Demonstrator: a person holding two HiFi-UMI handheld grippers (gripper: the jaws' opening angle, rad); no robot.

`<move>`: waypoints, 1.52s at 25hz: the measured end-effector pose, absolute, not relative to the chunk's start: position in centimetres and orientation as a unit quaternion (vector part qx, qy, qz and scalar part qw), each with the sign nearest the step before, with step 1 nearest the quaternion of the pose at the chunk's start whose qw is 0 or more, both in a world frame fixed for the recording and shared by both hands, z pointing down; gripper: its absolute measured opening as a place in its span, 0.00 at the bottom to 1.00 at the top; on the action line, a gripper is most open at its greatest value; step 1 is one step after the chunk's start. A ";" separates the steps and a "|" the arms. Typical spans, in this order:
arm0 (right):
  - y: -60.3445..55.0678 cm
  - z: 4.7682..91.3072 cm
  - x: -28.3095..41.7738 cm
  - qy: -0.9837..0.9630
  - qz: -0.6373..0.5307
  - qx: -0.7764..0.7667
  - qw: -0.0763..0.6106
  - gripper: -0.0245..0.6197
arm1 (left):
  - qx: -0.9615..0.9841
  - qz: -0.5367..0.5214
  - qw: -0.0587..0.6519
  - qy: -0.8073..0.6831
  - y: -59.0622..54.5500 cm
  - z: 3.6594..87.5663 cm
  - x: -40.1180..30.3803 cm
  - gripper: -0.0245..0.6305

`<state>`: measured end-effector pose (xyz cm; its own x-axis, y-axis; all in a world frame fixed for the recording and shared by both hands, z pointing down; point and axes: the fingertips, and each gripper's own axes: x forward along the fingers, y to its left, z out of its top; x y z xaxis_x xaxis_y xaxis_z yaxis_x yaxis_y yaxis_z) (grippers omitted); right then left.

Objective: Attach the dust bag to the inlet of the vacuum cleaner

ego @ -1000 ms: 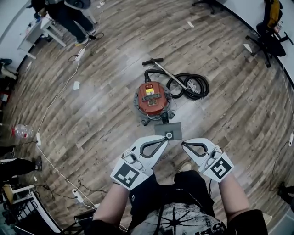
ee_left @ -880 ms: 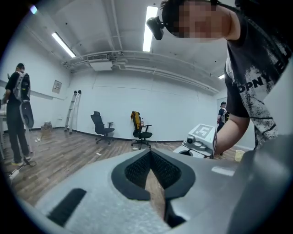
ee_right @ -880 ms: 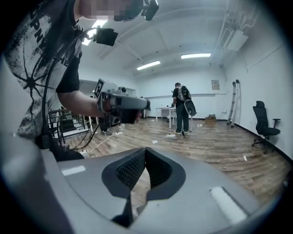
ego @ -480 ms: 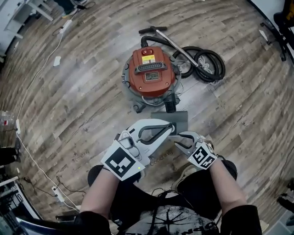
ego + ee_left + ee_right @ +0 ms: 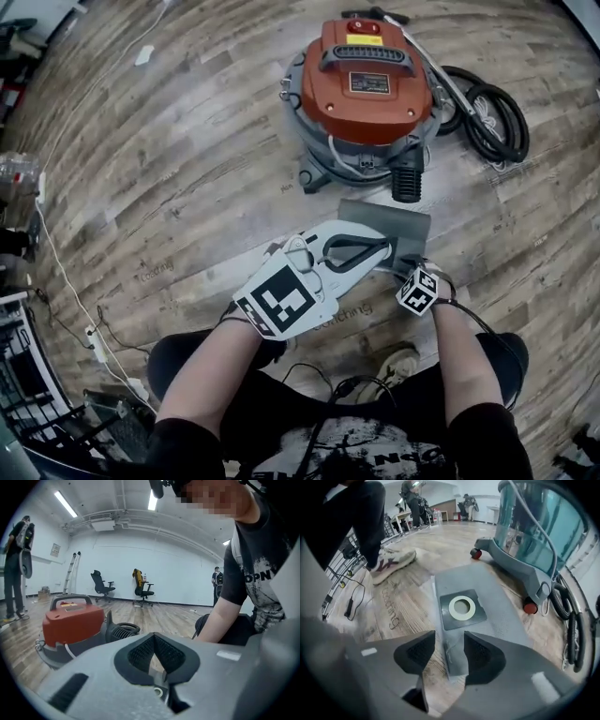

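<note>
Jaws of the right gripper (image 5: 449, 641), just opened wide, are poised ungripping astride the near edge of the dust bag (image 5: 497, 616) on the floor (image 5: 187, 187), the left gripper (image 5: 153, 641) is shut empty, and attachment to the vacuum cleaner (image 5: 370, 80) is judged unstarted.

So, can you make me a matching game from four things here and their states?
1 vacuum cleaner
2 dust bag
3 left tongs
4 right tongs

A shut
B flat on the floor
C open
D orange-topped, upright

Pairs: 1-D, 2-B, 3-A, 4-C.
The right tongs have just been opening. The dust bag's near edge shows in their gap, ungripped.
</note>
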<state>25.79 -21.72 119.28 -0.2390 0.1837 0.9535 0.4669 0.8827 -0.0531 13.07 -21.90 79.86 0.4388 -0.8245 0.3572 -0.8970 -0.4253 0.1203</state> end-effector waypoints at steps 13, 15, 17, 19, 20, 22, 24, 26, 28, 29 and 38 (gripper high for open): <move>-22.0 123.4 25.9 -0.731 -0.196 -0.235 0.609 0.28 | 0.815 0.147 0.162 -0.536 -20.6 81.3 13.4 0.04; -21.6 123.4 26.0 -0.725 -0.209 -0.242 0.610 0.16 | 0.815 0.152 0.166 -0.534 -20.4 81.7 13.8 0.04; -21.4 123.2 26.1 -0.723 -0.216 -0.244 0.610 0.12 | 0.814 0.154 0.170 -0.534 -20.3 82.1 14.2 0.04; -21.7 122.8 25.8 -0.722 -0.219 -0.245 0.609 0.07 | 0.812 0.157 0.172 -0.535 -20.3 82.5 14.4 0.04; -22.0 122.5 25.6 -0.721 -0.219 -0.246 0.609 0.07 | 0.811 0.159 0.172 -0.536 -20.4 82.7 14.5 0.04; -22.4 121.5 25.1 -0.723 -0.221 -0.249 0.605 0.07 | 0.808 0.164 0.172 -0.539 -20.4 83.2 14.6 0.04; -22.8 119.7 24.4 -0.730 -0.222 -0.255 0.594 0.06 | 0.803 0.176 0.175 -0.542 -20.4 84.2 14.7 0.04; -23.2 117.4 23.4 -0.739 -0.219 -0.261 0.581 0.06 | 0.794 0.202 0.187 -0.542 -20.1 86.1 14.7 0.04; -23.8 114.8 22.4 -0.746 -0.218 -0.269 0.569 0.06 | 0.784 0.247 0.195 -0.534 -19.5 88.5 14.8 0.04; -24.0 113.5 21.9 -0.749 -0.217 -0.272 0.564 0.06 | 0.780 0.274 0.199 -0.527 -19.2 89.9 14.9 0.04; -24.5 101.2 18.0 -0.804 -0.184 -0.279 0.491 0.06 | 0.740 0.429 0.229 -0.464 -17.7 97.9 15.5 0.26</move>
<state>18.02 -24.54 101.20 -0.3611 0.2684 0.8931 0.6298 0.7765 0.0213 15.49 -17.66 97.91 0.2005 -0.4902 0.8482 -0.8838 -0.4641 -0.0593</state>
